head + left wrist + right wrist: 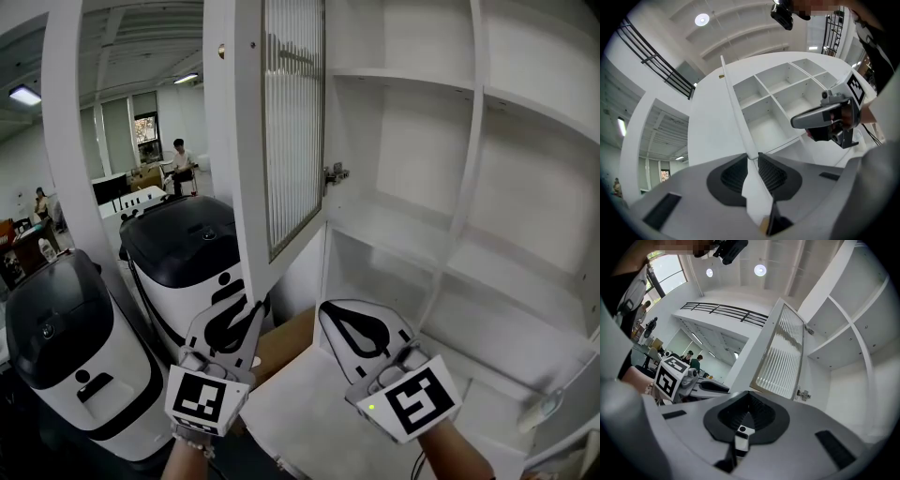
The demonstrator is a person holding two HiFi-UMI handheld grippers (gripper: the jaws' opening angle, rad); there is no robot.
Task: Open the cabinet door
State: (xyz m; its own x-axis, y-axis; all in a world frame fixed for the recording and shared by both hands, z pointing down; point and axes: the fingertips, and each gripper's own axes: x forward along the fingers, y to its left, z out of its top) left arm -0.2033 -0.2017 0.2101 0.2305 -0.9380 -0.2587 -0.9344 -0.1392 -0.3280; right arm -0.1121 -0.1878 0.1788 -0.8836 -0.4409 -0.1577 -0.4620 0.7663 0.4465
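One cabinet door (pixel 291 122) with a ribbed glass panel is swung out from one white cabinet (pixel 525 187) of several bare compartments. Two grippers are seen. The left gripper (pixel 246 317) is clamped on the door's lower free edge, which is pinched between its pads. The right gripper (pixel 336 314) is fully closed with nothing held, and is kept apart from the door in the open gap before the shelves. Two black-lidded white machines, one nearer (pixel 66 347) and one farther (pixel 187 253), are set below and left of the door.
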